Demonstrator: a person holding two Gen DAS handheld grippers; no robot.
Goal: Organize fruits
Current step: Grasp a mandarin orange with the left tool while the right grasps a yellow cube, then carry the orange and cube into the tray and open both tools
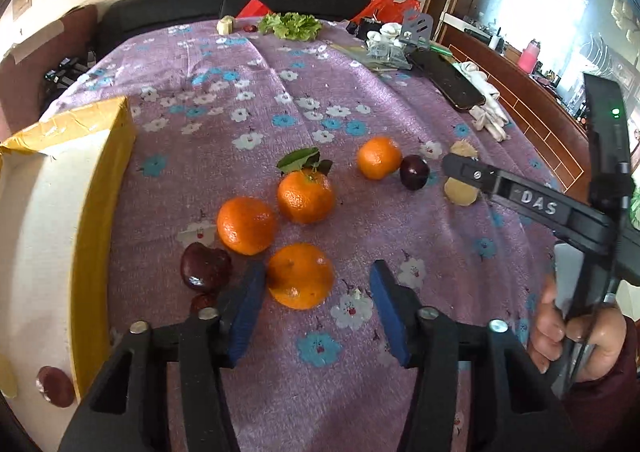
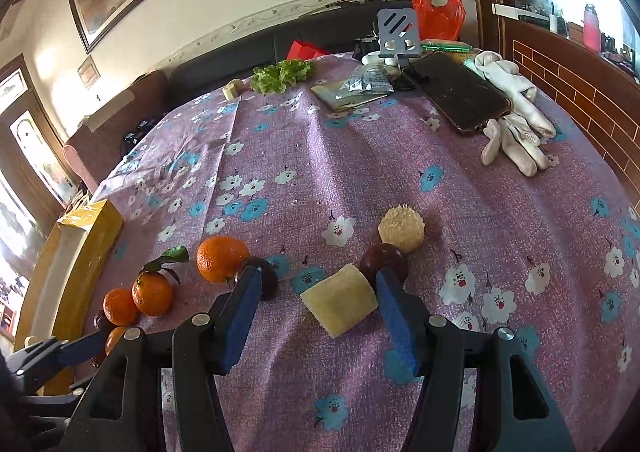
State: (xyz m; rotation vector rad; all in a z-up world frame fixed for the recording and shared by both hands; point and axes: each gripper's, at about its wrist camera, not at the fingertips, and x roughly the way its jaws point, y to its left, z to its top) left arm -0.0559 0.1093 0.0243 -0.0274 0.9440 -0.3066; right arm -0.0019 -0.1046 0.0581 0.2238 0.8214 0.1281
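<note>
The cardboard box (image 1: 60, 212) runs off-frame; a dark fruit (image 1: 56, 386) inside looks plum-like.

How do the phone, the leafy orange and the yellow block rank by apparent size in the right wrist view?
1. Phone
2. Yellow block, though nearness to the camera may enlarge it
3. Leafy orange

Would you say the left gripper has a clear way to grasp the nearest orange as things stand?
Probably yes: the nearest orange lies between the open fingers of the left gripper, nothing covers it, though its left pad already touches the orange.
</note>
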